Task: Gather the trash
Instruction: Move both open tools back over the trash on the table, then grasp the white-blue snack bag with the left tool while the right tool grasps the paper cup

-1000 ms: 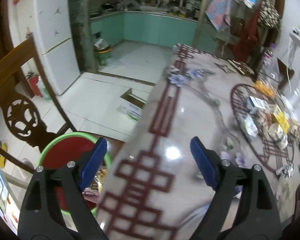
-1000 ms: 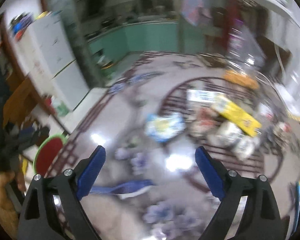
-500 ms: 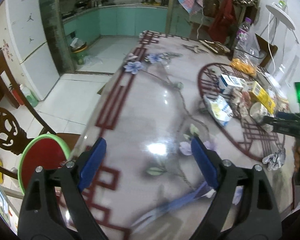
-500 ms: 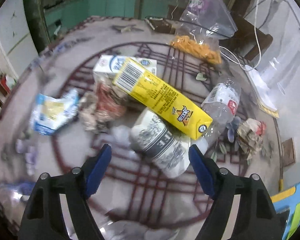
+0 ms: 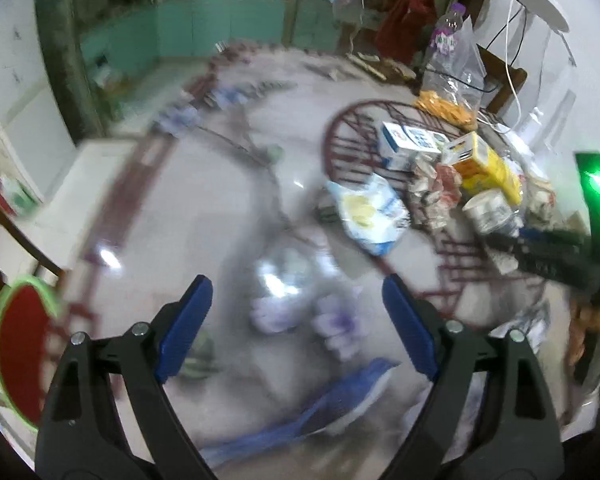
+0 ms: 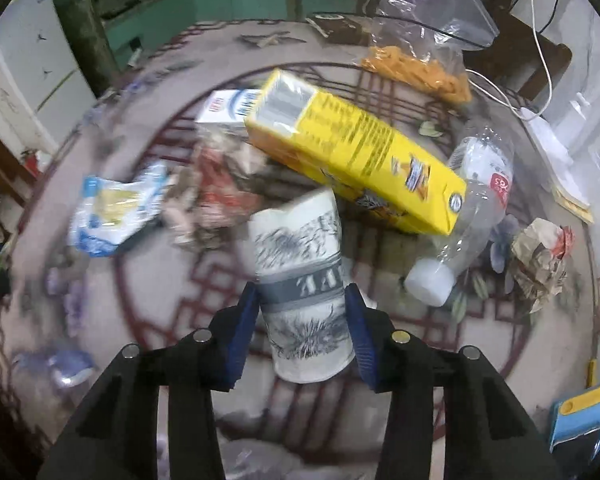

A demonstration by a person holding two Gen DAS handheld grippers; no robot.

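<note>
My right gripper (image 6: 302, 300) is shut on a white paper cup (image 6: 300, 276) with grey ink drawings, its blue pads against both sides. Behind the cup lie a yellow carton (image 6: 356, 160), a clear plastic bottle (image 6: 468, 208), a blue-and-white wrapper (image 6: 112, 208), a white-blue box (image 6: 228, 108) and crumpled paper (image 6: 540, 256). My left gripper (image 5: 296, 308) is open and empty above the table, left of the pile. In the left wrist view the wrapper (image 5: 370, 212), carton (image 5: 484, 164) and cup (image 5: 486, 212) show at the right.
A red bin with a green rim (image 5: 20, 344) stands off the table's left edge. A plastic bag of orange snacks (image 6: 416, 68) and a white cable (image 6: 540, 40) lie at the back. A blue strip (image 5: 328, 404) lies near the front edge.
My right gripper moved in and closed on the paper cup. My left gripper swung right along the table toward the pile, staying open.
</note>
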